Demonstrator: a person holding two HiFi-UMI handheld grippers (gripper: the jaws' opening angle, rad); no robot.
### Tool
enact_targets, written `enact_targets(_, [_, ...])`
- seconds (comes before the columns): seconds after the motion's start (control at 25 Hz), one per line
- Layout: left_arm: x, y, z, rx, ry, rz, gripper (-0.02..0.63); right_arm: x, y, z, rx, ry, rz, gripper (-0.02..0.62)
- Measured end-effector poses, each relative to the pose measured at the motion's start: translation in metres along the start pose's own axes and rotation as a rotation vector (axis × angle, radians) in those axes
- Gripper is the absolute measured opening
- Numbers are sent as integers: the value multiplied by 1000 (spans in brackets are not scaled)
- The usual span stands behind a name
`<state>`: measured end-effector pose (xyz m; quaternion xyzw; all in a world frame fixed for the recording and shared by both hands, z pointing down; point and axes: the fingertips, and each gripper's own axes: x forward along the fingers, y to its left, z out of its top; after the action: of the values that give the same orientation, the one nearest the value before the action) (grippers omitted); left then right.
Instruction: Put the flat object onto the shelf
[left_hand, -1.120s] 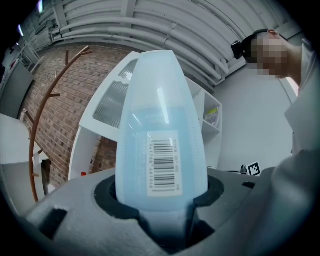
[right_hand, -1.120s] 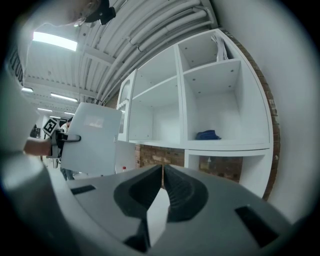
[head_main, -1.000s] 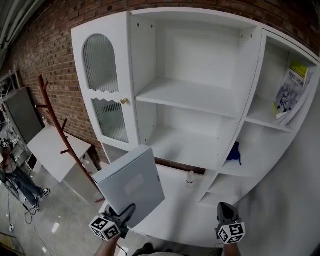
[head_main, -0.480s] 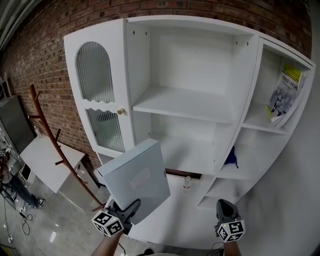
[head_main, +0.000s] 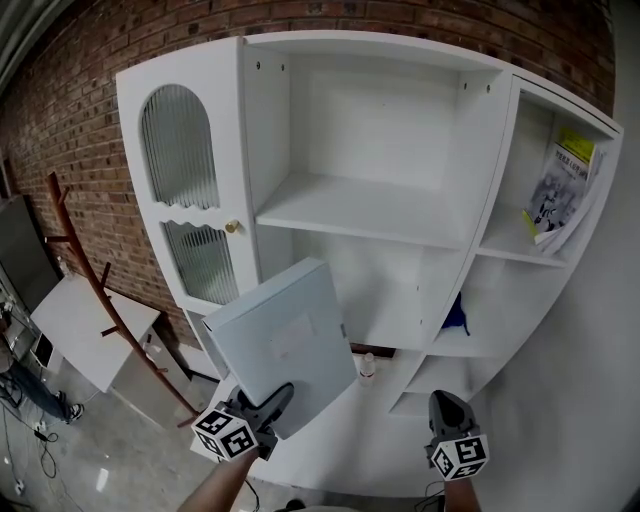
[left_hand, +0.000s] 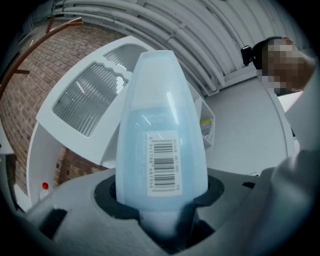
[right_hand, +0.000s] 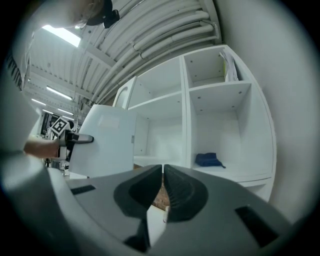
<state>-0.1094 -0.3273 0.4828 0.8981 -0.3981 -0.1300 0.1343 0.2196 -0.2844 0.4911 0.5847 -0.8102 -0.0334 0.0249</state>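
The flat object is a pale blue plastic file box with a white barcode label on its narrow side. The left gripper has its jaws partway apart, clamped on the box's lower edge. The box rises tilted from the jaws, in front of the white shelf unit. The right gripper is fully closed on nothing, well apart from the box.

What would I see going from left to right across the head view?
coat rack → glass door → folder → bottle → blue cloth → magazine
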Motion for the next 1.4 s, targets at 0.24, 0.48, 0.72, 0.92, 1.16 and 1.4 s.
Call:
enact_targets(0.24, [22,-6,17,-50,-15,-16,276,7,8,2,-55,34,27,31])
enact_targets(0.48, [42,-10,32,-113,-48,-8,276,8,16,14,-91,8,39,31])
enact_targets(0.72, [50,-9,34,-192,-69,7,276,6,12,27,-120,-16,35,31])
enact_targets(0.92, [59,-3,34,-294,-91,36,276,8,17,24,-101,-10,47,31])
enact_targets(1.16, [82,-3,43,-335,-114,47,276,15,24,24,-104,-14,65,31])
enact_targets(1.4, [109,-10,46,-391,-127,34,278,23,27,25,-110,-15,77,31])
